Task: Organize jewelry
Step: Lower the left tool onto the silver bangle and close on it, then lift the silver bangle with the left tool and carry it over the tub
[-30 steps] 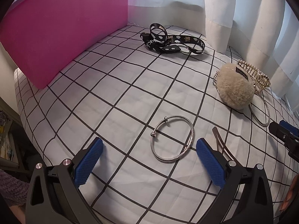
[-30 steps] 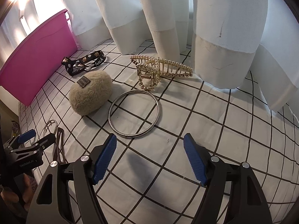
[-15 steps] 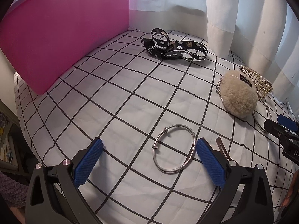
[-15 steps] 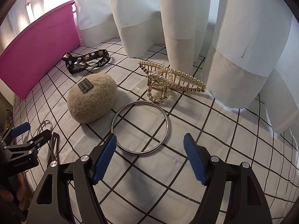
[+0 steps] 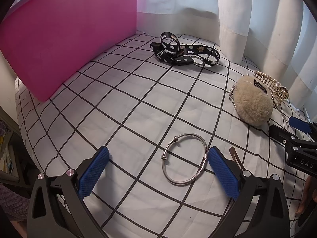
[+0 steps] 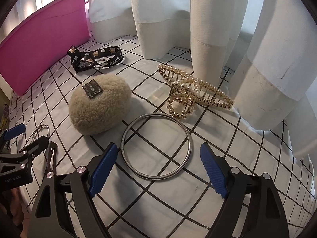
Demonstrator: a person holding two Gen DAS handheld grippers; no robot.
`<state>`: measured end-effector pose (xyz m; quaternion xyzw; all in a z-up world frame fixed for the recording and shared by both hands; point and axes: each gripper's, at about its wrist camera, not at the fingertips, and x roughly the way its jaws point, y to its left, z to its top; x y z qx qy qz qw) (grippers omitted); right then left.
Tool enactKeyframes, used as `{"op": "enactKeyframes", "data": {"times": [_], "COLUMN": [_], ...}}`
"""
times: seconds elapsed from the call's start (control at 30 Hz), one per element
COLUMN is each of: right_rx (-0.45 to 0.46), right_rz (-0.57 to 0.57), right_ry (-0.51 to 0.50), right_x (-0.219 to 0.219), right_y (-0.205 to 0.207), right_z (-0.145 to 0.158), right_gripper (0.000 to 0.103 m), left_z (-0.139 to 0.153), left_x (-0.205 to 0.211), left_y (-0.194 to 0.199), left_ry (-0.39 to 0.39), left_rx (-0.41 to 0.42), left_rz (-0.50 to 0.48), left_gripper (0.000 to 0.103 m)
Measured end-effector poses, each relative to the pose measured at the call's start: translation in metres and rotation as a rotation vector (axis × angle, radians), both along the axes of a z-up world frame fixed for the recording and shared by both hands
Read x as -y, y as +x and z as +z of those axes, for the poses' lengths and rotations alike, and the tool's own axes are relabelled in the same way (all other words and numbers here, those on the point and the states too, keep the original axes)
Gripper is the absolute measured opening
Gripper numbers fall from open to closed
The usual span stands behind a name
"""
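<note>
A thin silver bracelet (image 5: 185,158) with small beads lies on the checked cloth between the open fingers of my left gripper (image 5: 156,168), closer to the right finger. A large plain silver bangle (image 6: 156,145) lies flat between the open fingers of my right gripper (image 6: 156,168). Behind the bangle sit a gold pearl hair claw (image 6: 193,93) and a beige fluffy pouch (image 6: 99,105). A brown hair clip (image 6: 52,154) lies at the left, by my left gripper's fingers (image 6: 13,130). A black printed strap (image 5: 184,52) lies near the pink bin (image 5: 65,37).
White curtains (image 6: 208,29) hang along the back and right, touching the cloth behind the hair claw. The pink bin stands along the far left. The table edge (image 5: 23,130) drops off at the left. My right gripper shows in the left wrist view (image 5: 297,136).
Both grippers have moved forward and lower. The bracelet now sits between the left fingers and the bangle between the right fingers. Nothing has been picked up.
</note>
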<state>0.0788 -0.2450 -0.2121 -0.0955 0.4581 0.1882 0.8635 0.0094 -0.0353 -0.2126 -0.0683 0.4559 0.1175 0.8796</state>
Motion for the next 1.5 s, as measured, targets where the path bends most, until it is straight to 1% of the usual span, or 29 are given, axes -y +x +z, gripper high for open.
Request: {"op": "enactKeyframes", "data": {"times": [0.1, 0.17, 0.37, 0.43, 0.47, 0.5, 0.53, 0.57, 0.6, 0.63, 0.67, 0.73, 0.8, 0.9, 0.97, 1.1, 1.27, 1.5], "right_rx": [0.008, 0.009, 0.011, 0.014, 0.02, 0.027, 0.032, 0.033, 0.033, 0.034, 0.034, 0.034, 0.03, 0.027, 0.027, 0.026, 0.028, 0.046], "right_rz": [-0.003, -0.004, 0.011, 0.015, 0.022, 0.029, 0.034, 0.032, 0.03, 0.03, 0.03, 0.028, 0.023, 0.018, 0.018, 0.016, 0.014, 0.015], "right_ry": [0.006, 0.007, 0.011, 0.014, 0.015, 0.016, 0.015, 0.015, 0.02, 0.022, 0.024, 0.03, 0.042, 0.049, 0.054, 0.061, 0.069, 0.07], "right_x": [0.0, -0.001, -0.003, 0.0, 0.0, 0.0, 0.0, -0.001, 0.0, 0.0, 0.001, 0.003, 0.005, 0.006, 0.008, 0.01, 0.01, 0.01], "right_y": [0.003, 0.004, 0.004, 0.0, -0.002, -0.004, -0.005, -0.005, -0.005, -0.005, -0.005, -0.005, -0.004, -0.005, -0.007, -0.009, -0.013, -0.017], "right_z": [-0.001, -0.002, 0.0, 0.001, 0.002, 0.003, 0.004, 0.004, 0.004, 0.004, 0.004, 0.004, 0.004, 0.004, 0.005, 0.006, 0.008, 0.017], "right_gripper": [0.088, 0.089, 0.088, 0.087, 0.083, 0.076, 0.072, 0.071, 0.071, 0.071, 0.071, 0.071, 0.071, 0.071, 0.071, 0.071, 0.071, 0.071], "left_z": [-0.001, -0.002, -0.001, -0.001, 0.0, 0.0, 0.001, 0.002, 0.003, 0.004, 0.005, 0.007, 0.007, 0.007, 0.008, 0.01, 0.017, 0.022], "left_x": [0.001, 0.001, 0.0, 0.001, 0.001, 0.001, 0.003, 0.004, 0.006, 0.008, 0.01, 0.016, 0.018, 0.015, 0.014, 0.009, 0.004, -0.001], "left_y": [-0.001, -0.001, -0.002, -0.005, -0.007, -0.008, -0.009, -0.011, -0.011, -0.013, -0.013, -0.014, -0.014, -0.015, -0.015, -0.016, -0.019, -0.02], "left_ry": [0.008, 0.011, 0.01, 0.013, 0.013, 0.014, 0.016, 0.017, 0.018, 0.02, 0.021, 0.043, 0.058, 0.034, 0.037, 0.018, 0.016, 0.011], "left_rx": [0.019, 0.028, 0.035, 0.04, 0.045, 0.05, 0.056, 0.061, 0.066, 0.07, 0.075, 0.081, 0.083, 0.083, 0.078, 0.083, 0.107, 0.118], "left_rz": [0.001, 0.006, 0.008, 0.007, 0.005, 0.001, -0.006, -0.015, -0.026, -0.035, -0.05, -0.071, -0.075, -0.069, -0.063, -0.05, -0.046, -0.035], "left_gripper": [0.098, 0.098, 0.097, 0.095, 0.091, 0.089, 0.084, 0.079, 0.076, 0.069, 0.057, 0.043, 0.043, 0.042, 0.042, 0.042, 0.042, 0.042]}}
